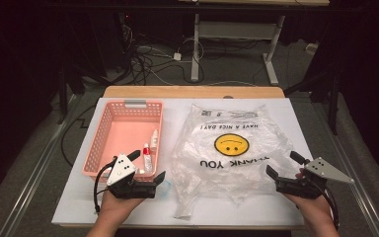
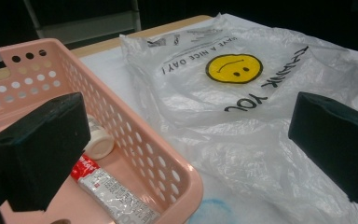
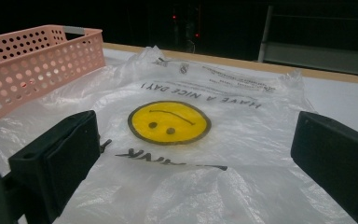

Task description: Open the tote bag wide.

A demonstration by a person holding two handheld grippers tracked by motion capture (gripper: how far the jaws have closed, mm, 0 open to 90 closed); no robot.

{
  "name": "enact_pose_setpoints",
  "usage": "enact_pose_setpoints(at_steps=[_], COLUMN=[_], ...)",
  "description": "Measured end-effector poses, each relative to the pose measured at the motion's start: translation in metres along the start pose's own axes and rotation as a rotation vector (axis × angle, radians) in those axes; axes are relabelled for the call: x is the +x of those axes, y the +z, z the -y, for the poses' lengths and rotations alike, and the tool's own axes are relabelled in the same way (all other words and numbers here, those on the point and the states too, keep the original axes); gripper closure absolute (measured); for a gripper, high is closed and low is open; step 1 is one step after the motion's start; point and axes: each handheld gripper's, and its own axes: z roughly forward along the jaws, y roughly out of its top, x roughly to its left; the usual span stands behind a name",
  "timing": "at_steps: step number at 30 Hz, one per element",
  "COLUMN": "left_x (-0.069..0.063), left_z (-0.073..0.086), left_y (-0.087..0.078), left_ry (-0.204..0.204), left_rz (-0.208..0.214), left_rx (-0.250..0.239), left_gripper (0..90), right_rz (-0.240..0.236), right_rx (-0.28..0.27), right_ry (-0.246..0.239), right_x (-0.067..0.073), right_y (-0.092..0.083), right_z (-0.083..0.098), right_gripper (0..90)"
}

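Right now I have both claws wide apart and holding nothing. My left claw [image 1: 150, 174] sits at the lower left of the high view, just at the near right corner of the pink basket [image 1: 98, 143], aiming right toward the plastic bag [image 1: 227, 153]. My right claw [image 1: 282, 170] sits at the lower right, at the bag's near right edge, aiming left. The bag lies flat on the bench [image 1: 296, 123] between them, its long axis running from the near edge away toward the top of the frame. In the basket, a small tube [image 1: 147, 159] and a white bottle [image 1: 154, 139] lie against the right wall, closest to my left claw. I judge the left claw nearer those items and both about equally near the bag.
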Motion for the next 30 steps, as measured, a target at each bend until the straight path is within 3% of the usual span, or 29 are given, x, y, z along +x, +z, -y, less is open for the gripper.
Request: enact_pose_setpoints(at_steps=[7,15,25,28,30], left_x=[0.006,0.006,0.006,0.008,0.010], left_z=[0.002,0.002,0.001,0.000,-0.003], left_y=[-0.001,0.000,0.002,0.003,0.002], left_ry=[-0.029,-0.014,-0.010,-0.026,-0.088], left_rz=[-0.004,-0.003,0.006,0.032,0.043], left_rx=[-0.002,0.016,0.040,0.059,0.066], left_gripper=[0.0,0.0,0.0,0.0,0.0], right_rz=[-0.005,-0.008,0.034,0.057,0.060], right_rx=[0.000,0.003,0.044,0.079,0.105], right_ry=[-0.023,-0.020,-0.027,-0.033,-0.012], right_x=[0.002,0.000,-0.010,-0.014,-0.017], right_y=[-0.001,-0.002,-0.005,-0.008,-0.009], right_z=[-0.001,-0.002,-0.001,0.000,0.001], right_gripper=[1.8,4.2,11.7,16.1,18.1])
